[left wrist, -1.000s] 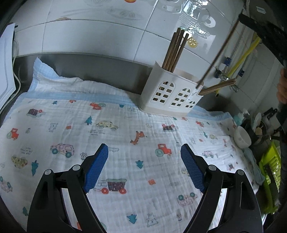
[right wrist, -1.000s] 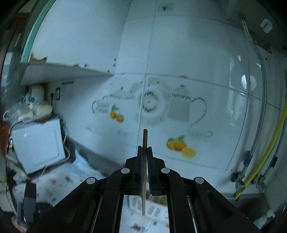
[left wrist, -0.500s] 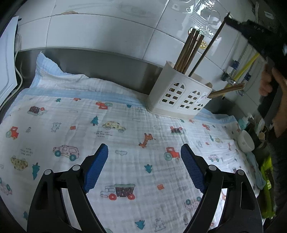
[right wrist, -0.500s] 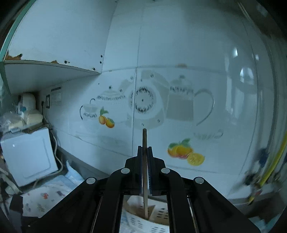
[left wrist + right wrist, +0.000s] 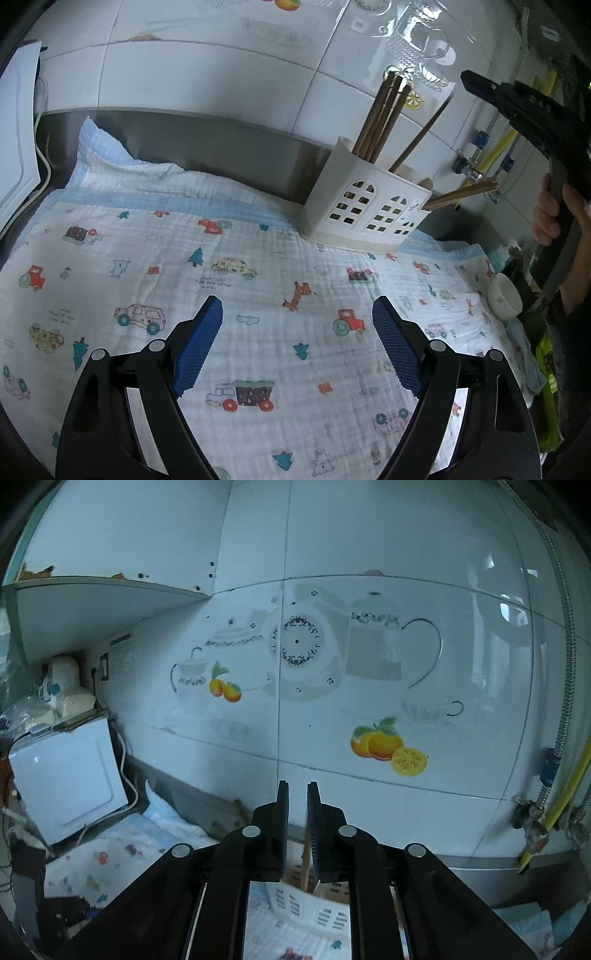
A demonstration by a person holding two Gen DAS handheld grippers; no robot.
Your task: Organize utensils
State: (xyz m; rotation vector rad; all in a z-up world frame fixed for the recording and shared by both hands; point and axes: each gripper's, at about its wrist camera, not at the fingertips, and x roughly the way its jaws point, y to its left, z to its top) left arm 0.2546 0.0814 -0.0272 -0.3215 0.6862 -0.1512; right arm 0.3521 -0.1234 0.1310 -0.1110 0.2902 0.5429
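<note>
A white slotted utensil holder (image 5: 364, 206) stands at the back of a printed cloth (image 5: 221, 280). Several brown chopsticks (image 5: 380, 118) stand upright in it. One chopstick (image 5: 419, 138) leans to the right in it, free of any grip. Two more chopsticks (image 5: 461, 192) stick out sideways at its right end. My left gripper (image 5: 297, 347) is open and empty, low over the cloth. My right gripper (image 5: 297, 805) is slightly open and empty, above the holder (image 5: 314, 912); it also shows in the left wrist view (image 5: 469, 83).
A tiled wall (image 5: 332, 664) rises behind the holder. A white appliance (image 5: 66, 775) stands at the left. A white bowl (image 5: 504, 295) and a green rack (image 5: 548, 387) sit off the cloth's right edge. Yellow and metal hoses (image 5: 561, 775) hang at the right.
My right gripper held a chopstick over the holder and has let it go. The chopstick now stands leaning in the holder and the jaws have parted. My left gripper stayed open.
</note>
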